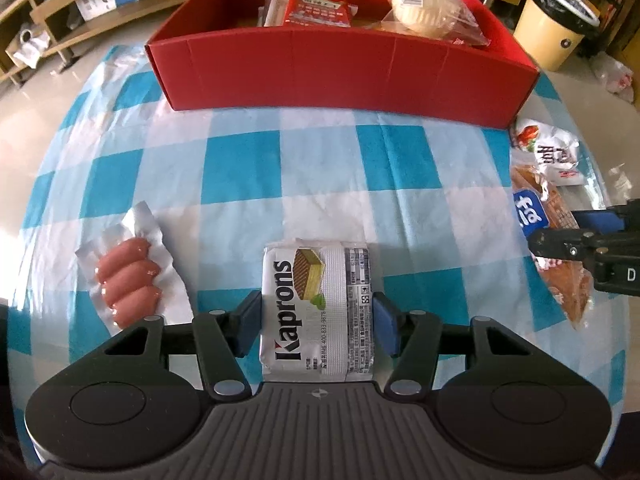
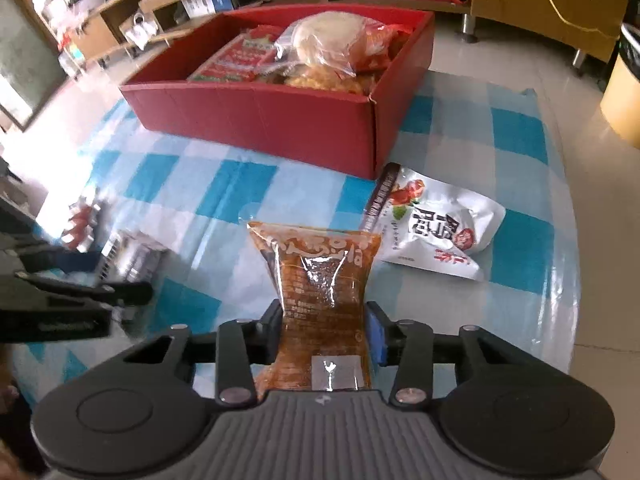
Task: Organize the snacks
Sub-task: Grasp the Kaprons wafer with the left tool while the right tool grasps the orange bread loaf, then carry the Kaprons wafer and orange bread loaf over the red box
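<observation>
From the left wrist view, the left gripper (image 1: 318,322) has its blue pads pressed against both sides of a silver Kaprons wafer pack (image 1: 318,312), which lies flat on the blue-and-white checked tablecloth (image 1: 240,168). To the left of it, a vacuum pack of small sausages (image 1: 130,280) rests on the cloth, apart from the wafers. Farther away stands a red box (image 1: 344,76) already holding a red snack packet (image 1: 316,8) and a wrapped round bun (image 1: 428,10). Near the box's right corner lies a white bag with red print (image 1: 548,152), and just beside it a bread packet with a blue label (image 1: 552,248), with the right gripper (image 1: 592,236) reaching in over it from the right edge. From the right wrist view, the right gripper (image 2: 324,332) is clamped tight on that bread packet (image 2: 320,288), pinching its clear wrapper into a waist between the pads. The white bag (image 2: 436,228) sits just right of it on the tablecloth (image 2: 200,184), close to the corner of the red box (image 2: 280,120), where the bun (image 2: 332,40) tops the snacks. At the left edge, blurred, are the left gripper (image 2: 80,280), the silver wafer pack (image 2: 132,256) and the sausages (image 2: 82,220).
</observation>
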{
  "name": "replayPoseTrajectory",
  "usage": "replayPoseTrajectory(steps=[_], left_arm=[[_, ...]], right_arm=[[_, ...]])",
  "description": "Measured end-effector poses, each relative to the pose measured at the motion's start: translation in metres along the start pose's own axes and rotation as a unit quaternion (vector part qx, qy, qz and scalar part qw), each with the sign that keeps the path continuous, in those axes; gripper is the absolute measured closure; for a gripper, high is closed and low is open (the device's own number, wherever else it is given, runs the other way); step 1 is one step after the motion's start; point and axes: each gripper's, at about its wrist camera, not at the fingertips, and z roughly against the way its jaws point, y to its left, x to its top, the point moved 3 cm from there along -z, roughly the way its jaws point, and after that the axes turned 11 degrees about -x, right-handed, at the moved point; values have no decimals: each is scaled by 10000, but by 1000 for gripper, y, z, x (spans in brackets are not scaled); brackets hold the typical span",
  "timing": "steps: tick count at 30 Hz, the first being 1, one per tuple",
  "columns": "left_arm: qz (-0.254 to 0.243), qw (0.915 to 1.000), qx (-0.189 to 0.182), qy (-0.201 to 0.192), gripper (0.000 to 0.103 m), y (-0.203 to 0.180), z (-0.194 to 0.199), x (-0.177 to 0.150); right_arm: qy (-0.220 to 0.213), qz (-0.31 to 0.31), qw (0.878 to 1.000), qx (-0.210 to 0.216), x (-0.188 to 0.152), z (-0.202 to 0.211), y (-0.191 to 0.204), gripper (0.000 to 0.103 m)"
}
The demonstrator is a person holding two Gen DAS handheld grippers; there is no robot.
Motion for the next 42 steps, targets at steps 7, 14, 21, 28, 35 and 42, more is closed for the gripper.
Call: replayPoseTrajectory(steps=[7,14,21,28,35,42], left_arm=[[174,9993,-163,-271,39,-4,10,9],[335,9980,-250,-481,39,-1,21,23],[414,9962,-304,-701,39,-1,35,36],[478,9931,-306,-1028,38,-2,50,56],[631,9891,-376,-1275,38,-1,57,85],[752,9845,-407,-1529,38,1,63,112]], right_arm=[[-410,-365,9981,263,13,22,-5,63],[-637,-465,9958,457,29,32,0,63],[-852,-556,9928,638,42,43,1,63],[-1046,-746,9884,806,59,51,-1,63],[-1194,-984,9830,992,84,53,-5,62],[-1308,-1101,9795,1062,109,50,-6,62]])
